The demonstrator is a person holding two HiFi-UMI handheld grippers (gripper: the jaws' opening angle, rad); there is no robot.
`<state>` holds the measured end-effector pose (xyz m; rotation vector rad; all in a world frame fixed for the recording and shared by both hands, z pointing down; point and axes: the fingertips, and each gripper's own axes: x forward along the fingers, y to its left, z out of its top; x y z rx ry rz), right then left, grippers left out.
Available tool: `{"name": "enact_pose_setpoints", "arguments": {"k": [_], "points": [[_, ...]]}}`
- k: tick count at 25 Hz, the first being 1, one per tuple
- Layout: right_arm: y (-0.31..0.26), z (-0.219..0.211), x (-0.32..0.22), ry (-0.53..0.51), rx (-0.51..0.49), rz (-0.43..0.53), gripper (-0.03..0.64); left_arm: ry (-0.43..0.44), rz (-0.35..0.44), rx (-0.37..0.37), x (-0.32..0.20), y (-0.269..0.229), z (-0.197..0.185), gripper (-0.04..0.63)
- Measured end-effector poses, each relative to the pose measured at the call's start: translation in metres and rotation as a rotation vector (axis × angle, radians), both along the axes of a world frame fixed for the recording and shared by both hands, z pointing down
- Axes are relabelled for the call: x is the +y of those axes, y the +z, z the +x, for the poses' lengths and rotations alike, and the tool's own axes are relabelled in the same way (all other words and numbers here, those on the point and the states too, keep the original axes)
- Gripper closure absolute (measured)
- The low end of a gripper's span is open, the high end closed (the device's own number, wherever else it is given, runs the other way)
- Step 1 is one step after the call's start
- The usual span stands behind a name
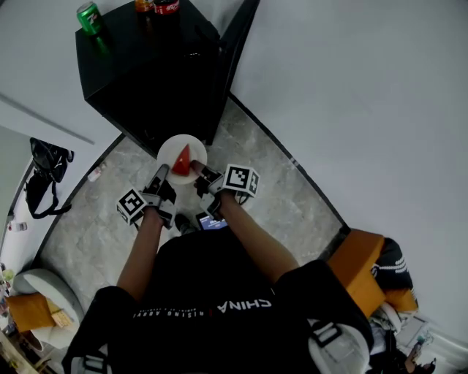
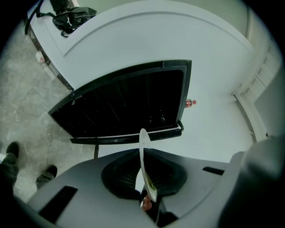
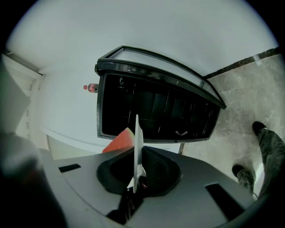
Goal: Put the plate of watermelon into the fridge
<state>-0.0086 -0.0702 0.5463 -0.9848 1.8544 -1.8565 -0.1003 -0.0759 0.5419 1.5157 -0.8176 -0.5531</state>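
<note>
**Plate gripped at both rims, in front of the fridge**

Both grippers are holding the white plate [image 1: 183, 155] from opposite sides. The left gripper [image 1: 159, 177] is clamping the plate's left rim and the right gripper [image 1: 199, 172] its right rim. Each gripper view is showing the plate edge-on, with the jaws pinched onto it. A red watermelon wedge [image 1: 181, 162] is sitting on the plate. The plate is hanging in the air over the grey stone floor [image 1: 292, 190], just in front of the black fridge [image 1: 150, 66]. A green can [image 1: 89, 16] is standing on the fridge top, near its back left corner.
</note>
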Motion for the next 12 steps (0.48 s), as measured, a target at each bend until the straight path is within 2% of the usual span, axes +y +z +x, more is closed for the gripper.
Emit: {"name": "enact_pose_setpoints", "arguments": {"k": [8, 12], "points": [[-0.013, 0.026, -0.050, -0.114, -0.053, 0.005, 0.588, -0.103, 0.025, -0.042, -0.040, -0.015, 0.027, 0.566], [-0.013, 0.034, -0.065, -0.183, -0.067, 0.007, 0.586, -0.169, 0.033, -0.031, -0.050, -0.016, 0.038, 0.566]]}}
